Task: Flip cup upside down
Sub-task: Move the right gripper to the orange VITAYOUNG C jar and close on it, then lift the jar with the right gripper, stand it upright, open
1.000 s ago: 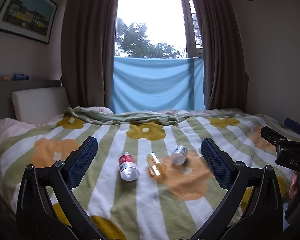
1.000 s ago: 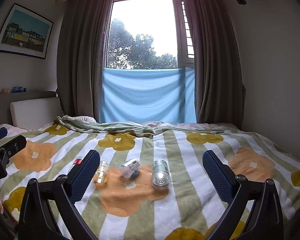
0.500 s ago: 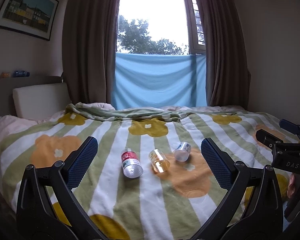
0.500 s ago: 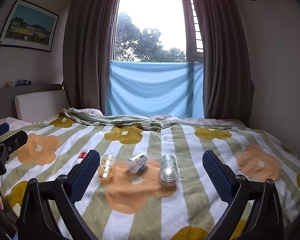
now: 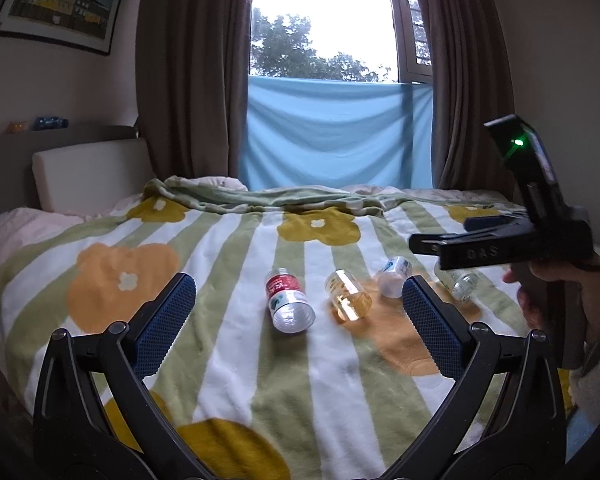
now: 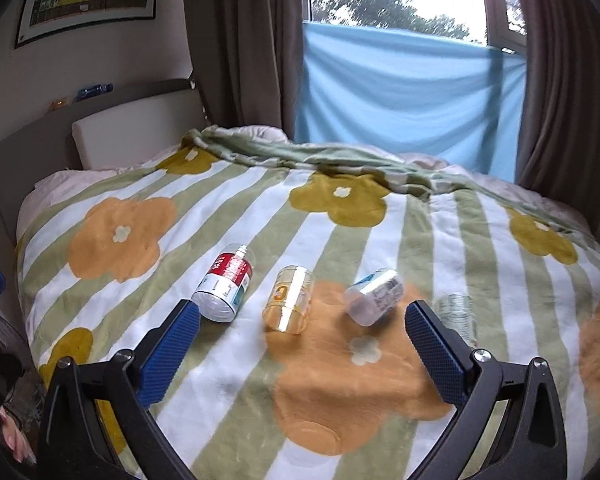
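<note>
Several small clear cups lie on their sides in a row on the flowered blanket (image 6: 340,400). From left: a red-labelled cup (image 6: 224,286) (image 5: 287,296), an amber cup (image 6: 289,298) (image 5: 348,296), a white-and-blue-labelled cup (image 6: 376,296) (image 5: 394,276) and a clear ribbed cup (image 6: 458,316) (image 5: 462,282). My right gripper (image 6: 302,356) is open and empty, hovering just short of the amber cup. My left gripper (image 5: 298,324) is open and empty, near the red-labelled cup. The right gripper's body (image 5: 500,246) shows at the right of the left wrist view.
The bed (image 5: 112,280) fills the scene, with a white pillow (image 5: 88,172) and headboard at the left. A bunched green blanket edge (image 5: 284,196) lies at the far side. Brown curtains (image 5: 188,72) and a blue cloth (image 5: 336,132) hang behind.
The right gripper has swung left and forward, closer to the cups. The left gripper has moved slightly closer. Both stay open.
</note>
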`<state>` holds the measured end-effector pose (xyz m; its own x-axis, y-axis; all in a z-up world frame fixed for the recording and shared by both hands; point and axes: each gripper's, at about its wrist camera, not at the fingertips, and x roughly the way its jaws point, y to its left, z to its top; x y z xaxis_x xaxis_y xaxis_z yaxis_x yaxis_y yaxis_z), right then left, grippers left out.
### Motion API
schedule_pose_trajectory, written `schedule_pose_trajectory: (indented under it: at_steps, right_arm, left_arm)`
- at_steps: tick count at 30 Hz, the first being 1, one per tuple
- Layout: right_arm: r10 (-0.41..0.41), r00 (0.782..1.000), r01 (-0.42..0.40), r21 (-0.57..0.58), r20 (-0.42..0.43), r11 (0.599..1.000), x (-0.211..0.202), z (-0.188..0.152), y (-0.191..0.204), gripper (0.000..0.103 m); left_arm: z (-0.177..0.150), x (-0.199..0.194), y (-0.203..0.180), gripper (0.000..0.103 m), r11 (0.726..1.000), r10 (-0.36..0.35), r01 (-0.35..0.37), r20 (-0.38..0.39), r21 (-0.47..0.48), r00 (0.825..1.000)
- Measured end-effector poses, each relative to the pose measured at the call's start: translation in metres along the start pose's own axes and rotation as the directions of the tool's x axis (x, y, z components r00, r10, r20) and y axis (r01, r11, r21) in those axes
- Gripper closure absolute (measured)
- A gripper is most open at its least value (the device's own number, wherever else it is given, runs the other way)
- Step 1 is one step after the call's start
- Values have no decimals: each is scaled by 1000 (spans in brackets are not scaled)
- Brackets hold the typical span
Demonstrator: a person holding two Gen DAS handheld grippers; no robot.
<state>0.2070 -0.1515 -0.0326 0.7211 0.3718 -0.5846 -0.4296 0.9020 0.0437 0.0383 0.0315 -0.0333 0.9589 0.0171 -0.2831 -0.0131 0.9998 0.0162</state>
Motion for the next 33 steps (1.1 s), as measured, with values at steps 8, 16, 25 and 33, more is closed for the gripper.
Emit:
schedule_pose_trajectory:
  at_steps: [8, 16, 25, 33]
  right_arm:
    - [37, 957, -44, -16, -286, 999, 135, 36, 4, 0]
    - [-19, 878, -13, -64, -478, 998, 232, 15, 10, 17]
    - [-97, 847, 70, -72, -523, 995, 259, 9, 7, 33]
    - [-64, 863, 57, -30, -501, 998, 245, 15, -2, 47]
  left_arm:
    - [-13, 20, 17, 0, 1000, 12, -13, -59, -27, 998]
    - [-32, 52, 28, 0, 999, -9, 1, -166, -48, 986]
    - [-50, 78, 41, 0, 995, -28, 3, -253, -101, 967]
    - [-49, 73, 38, 0, 996, -32, 8, -263, -92, 964]
